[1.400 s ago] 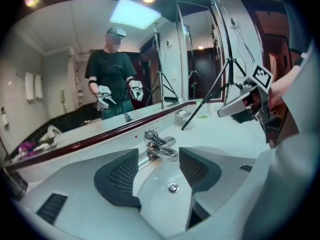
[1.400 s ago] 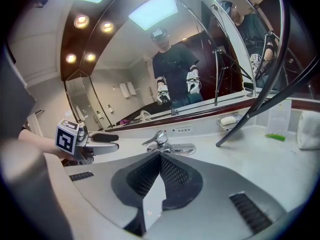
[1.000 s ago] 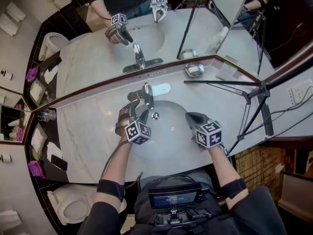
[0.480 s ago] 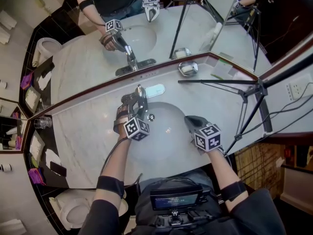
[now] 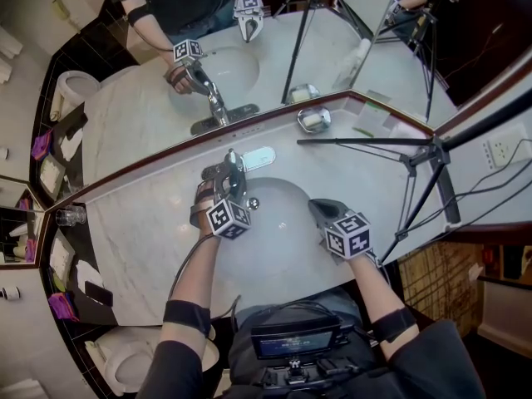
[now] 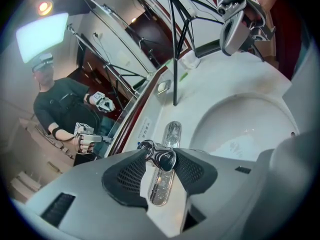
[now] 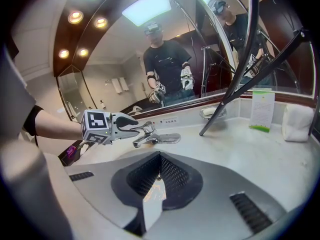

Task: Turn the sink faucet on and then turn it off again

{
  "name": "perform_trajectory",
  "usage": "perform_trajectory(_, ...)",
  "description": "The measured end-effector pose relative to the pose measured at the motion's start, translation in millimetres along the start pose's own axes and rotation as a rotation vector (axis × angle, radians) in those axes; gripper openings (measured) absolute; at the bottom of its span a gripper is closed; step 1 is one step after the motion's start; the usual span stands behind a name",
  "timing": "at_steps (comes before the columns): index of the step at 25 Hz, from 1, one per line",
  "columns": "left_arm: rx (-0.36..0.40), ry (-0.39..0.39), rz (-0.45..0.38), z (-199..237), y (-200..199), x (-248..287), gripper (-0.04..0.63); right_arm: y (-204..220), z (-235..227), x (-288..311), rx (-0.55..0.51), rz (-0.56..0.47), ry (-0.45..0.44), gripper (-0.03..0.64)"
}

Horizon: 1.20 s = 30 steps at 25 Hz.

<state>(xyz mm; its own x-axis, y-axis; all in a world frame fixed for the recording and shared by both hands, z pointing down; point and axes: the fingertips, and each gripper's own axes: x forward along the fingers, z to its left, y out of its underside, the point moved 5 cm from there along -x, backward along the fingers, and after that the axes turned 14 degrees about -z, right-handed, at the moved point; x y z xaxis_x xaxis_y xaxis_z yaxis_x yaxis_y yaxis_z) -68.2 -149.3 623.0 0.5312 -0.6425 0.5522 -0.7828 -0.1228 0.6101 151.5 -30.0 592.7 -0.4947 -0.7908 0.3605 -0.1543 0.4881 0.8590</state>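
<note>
The chrome faucet [image 5: 233, 169] stands at the back of the white oval sink [image 5: 287, 227]. My left gripper [image 5: 227, 188] reaches over it; in the left gripper view its jaws [image 6: 161, 160] have just been closing, and both pads now touch the rounded end of the faucet handle [image 6: 160, 156]. The spout's base plate [image 6: 170, 136] shows beyond the handle. No water is visible. My right gripper [image 5: 317, 209] hovers over the sink's right rim, shut with nothing in it [image 7: 159, 178]. From the right gripper view the left gripper [image 7: 131, 124] sits on the faucet [image 7: 152, 136].
A metal soap dish [image 5: 314, 120] sits by the mirror, whose reflection repeats the scene. A black tripod [image 5: 420, 152] stands on the counter's right part. A glass [image 5: 73, 215] stands far left. A card [image 7: 262, 109] and a folded white towel [image 7: 298, 121] lie at the right.
The left gripper has moved forward and down onto the faucet, and its jaws have narrowed around the handle. The right gripper has stayed in place.
</note>
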Motion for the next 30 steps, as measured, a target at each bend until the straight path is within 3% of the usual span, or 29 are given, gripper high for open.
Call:
perform_trajectory(9,-0.056,0.047,-0.017,1,1,1,0.142,1,3,6,0.008,0.003,-0.008,0.017)
perform_trajectory(22,-0.149,0.004,-0.049,40,-13,8,0.126,-1,4,8,0.018,0.000,-0.014,0.017)
perform_trajectory(30,-0.189,0.019,-0.054,39,-13,8,0.101,-1,1,6,0.030,-0.005,-0.006,0.017)
